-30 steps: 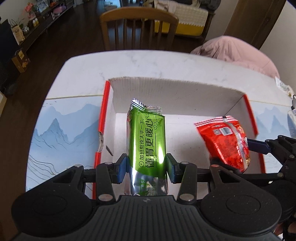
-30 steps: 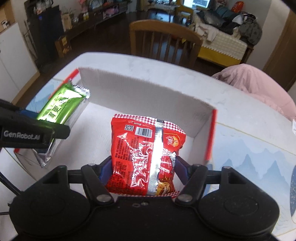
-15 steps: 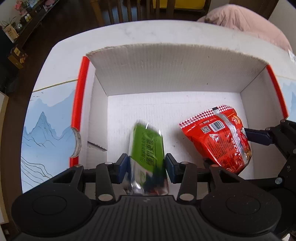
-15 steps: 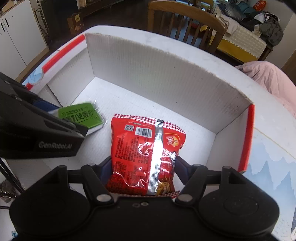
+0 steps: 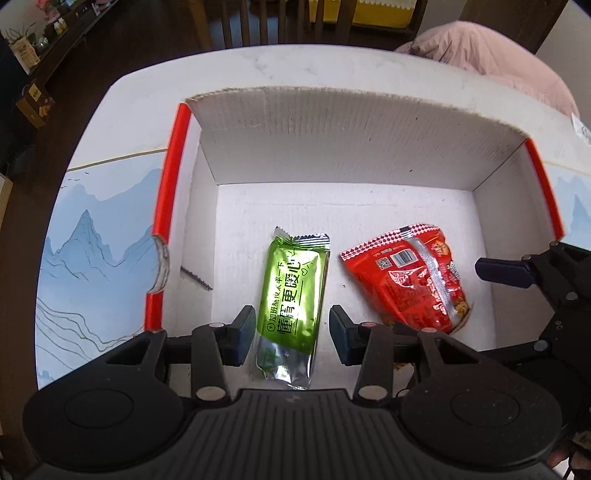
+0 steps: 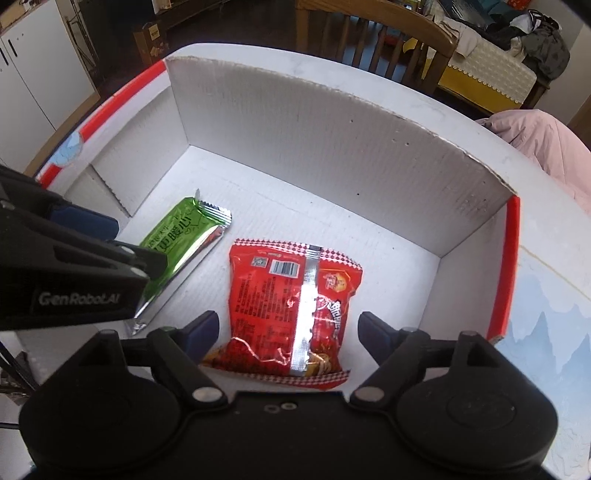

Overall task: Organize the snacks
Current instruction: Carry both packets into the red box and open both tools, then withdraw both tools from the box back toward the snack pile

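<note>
The green snack packet (image 5: 293,295) lies flat on the floor of the white cardboard box (image 5: 354,147), lengthwise between the fingers of the left gripper (image 5: 291,334); a sliver of box floor shows on each side of the wrapper, so the jaws stand apart and the pads do not press it. Its crimped silver end points to the far wall of the box, and its near end runs under the gripper body. Just beside it, to the right in the left wrist view, the red snack bag (image 6: 291,306) rests on the box floor with its barcode side up and a silver seam down the middle. It sits between the fingers of the right gripper (image 6: 288,332), whose jaws are opening; both pads stand clear of the bag's edges. The two packets lie close together but do not touch. In the right wrist view the left gripper comes in from the left edge and covers part of the green wrapper. The box has red trim (image 5: 170,177) along its side rims and corrugated inner walls. It stands on a white table (image 5: 147,103) laid with a mat printed with blue mountains (image 5: 92,251). Beyond the table are a wooden chair (image 6: 388,33), a pink cushion (image 5: 491,55), dark flooring and white cupboards (image 6: 33,66).
</note>
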Tool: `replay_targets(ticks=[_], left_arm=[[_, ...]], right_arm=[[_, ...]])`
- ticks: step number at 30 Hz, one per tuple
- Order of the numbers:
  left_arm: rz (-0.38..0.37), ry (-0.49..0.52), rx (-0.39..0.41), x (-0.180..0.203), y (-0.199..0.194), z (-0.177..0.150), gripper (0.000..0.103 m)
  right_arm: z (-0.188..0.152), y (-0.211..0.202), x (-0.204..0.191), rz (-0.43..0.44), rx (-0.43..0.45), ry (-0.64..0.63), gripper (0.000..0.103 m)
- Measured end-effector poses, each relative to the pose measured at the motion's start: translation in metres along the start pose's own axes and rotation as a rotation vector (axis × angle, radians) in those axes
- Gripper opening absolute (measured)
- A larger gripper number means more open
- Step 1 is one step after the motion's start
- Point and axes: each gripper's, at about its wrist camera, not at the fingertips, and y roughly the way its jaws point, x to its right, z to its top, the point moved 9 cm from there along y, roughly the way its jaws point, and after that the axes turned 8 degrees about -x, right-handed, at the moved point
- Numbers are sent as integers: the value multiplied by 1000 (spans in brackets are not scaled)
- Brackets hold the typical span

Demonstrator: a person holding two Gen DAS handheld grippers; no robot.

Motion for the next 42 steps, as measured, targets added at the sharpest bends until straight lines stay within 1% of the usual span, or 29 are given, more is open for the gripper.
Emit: replay_targets(ticks=[2, 5, 17, 26, 30, 35, 37, 39, 42], left_arm=[[-15, 1, 15, 3, -6, -3, 43], [-16, 9, 42, 5, -18, -7, 43], [-77, 28, 185, 6, -80, -32, 43], [-109, 47, 284, 1, -123, -67, 43], [-114, 58, 315, -2, -137, -83, 43], [-136, 61, 355, -6, -154, -104, 45], [-145, 61, 368, -7, -160, -113, 47], [-147, 64, 387, -7, -167, -122, 57], [-153, 72, 416, -8, -177, -134, 61]], right_arm=[[-2, -7, 0, 2, 14, 9, 82], [-4, -20, -3, -3, 37, 9, 83], [-24, -85, -9, -8, 156, 67, 84], [-48, -130, -27, 12, 251, 103, 85], [-59, -145, -36, 20, 288, 112, 90], [-76, -164, -45, 44, 334, 133, 93], [-83, -173, -49, 59, 357, 137, 95], [-89, -181, -52, 72, 382, 143, 96], [-99, -193, -58, 89, 415, 151, 99]])
